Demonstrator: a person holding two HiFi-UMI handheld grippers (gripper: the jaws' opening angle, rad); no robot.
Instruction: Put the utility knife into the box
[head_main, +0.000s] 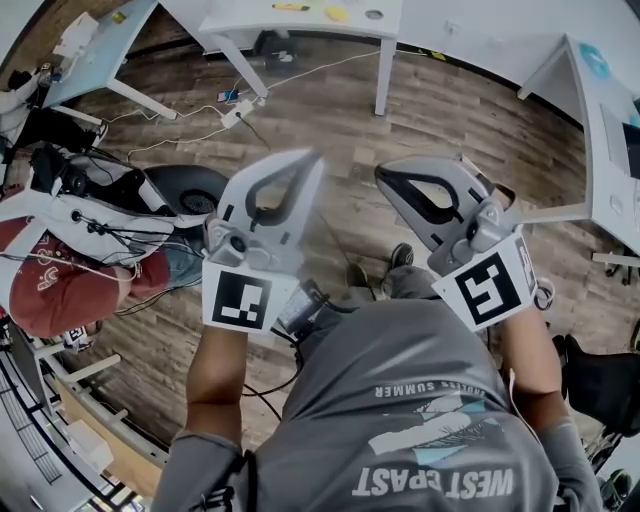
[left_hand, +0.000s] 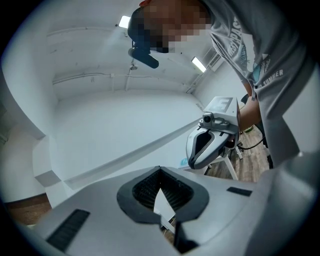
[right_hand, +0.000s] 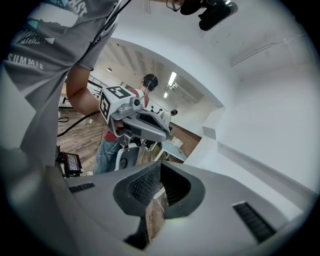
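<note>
Wood floor (head_main: 330, 110) lies under both claws, no desk below them. Left claw (head_main: 312, 160) is pinched together with nothing in it, and right claw (head_main: 384, 176) is also closed and empty.

The utility knife and box appear in no view, so their place can't be given. A white desk (head_main: 250, 15) carries yellow bits (head_main: 337, 14) near its edge, too small to identify.

Likely risks:
- Closed jaws can't take the knife until one opens.
- The claws sit near each other and could knock together.
- The power strip (head_main: 240, 110) and the seated person (head_main: 50, 280) could trip or block a walk to the desk.

Both gripper views show mostly wall, with nothing to work on.
</note>
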